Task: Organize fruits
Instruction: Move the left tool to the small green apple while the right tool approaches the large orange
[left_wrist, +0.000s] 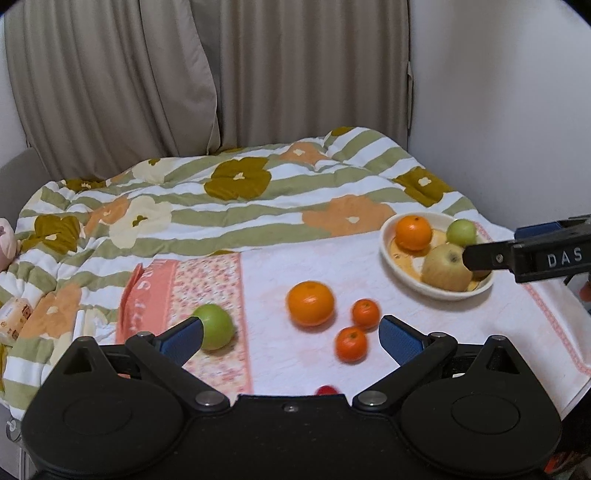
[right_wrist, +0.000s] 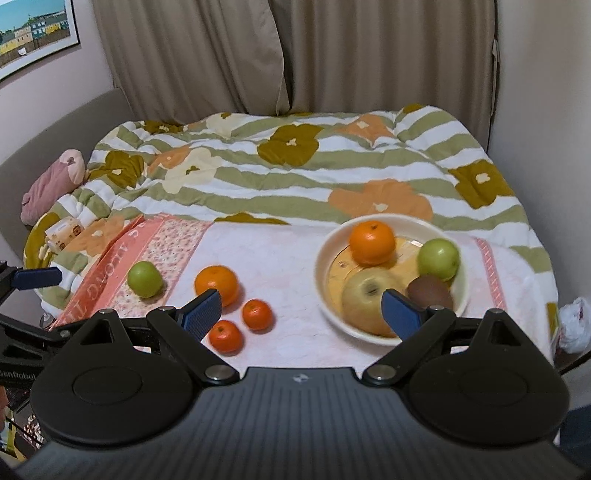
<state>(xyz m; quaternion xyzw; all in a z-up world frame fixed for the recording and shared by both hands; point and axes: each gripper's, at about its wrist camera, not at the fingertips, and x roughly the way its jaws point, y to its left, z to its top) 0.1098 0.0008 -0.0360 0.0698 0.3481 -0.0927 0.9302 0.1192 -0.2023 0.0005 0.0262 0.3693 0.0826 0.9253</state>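
Fruits half sorted: cream ceramic bowl (right_wrist: 392, 334) holds four; left gripper (left_wrist: 291, 334) and right gripper (right_wrist: 301, 308) wide, empty; large loose orange (left_wrist: 310, 303) likely next.

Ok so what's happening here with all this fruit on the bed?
A person with two handheld grippers is gathering fruit into the cream bowl, which holds an orange, green apple, yellow apple and brown kiwi. Both the left gripper and right gripper are open and empty. A green apple, large orange and two small mandarins remain on the pink towel.
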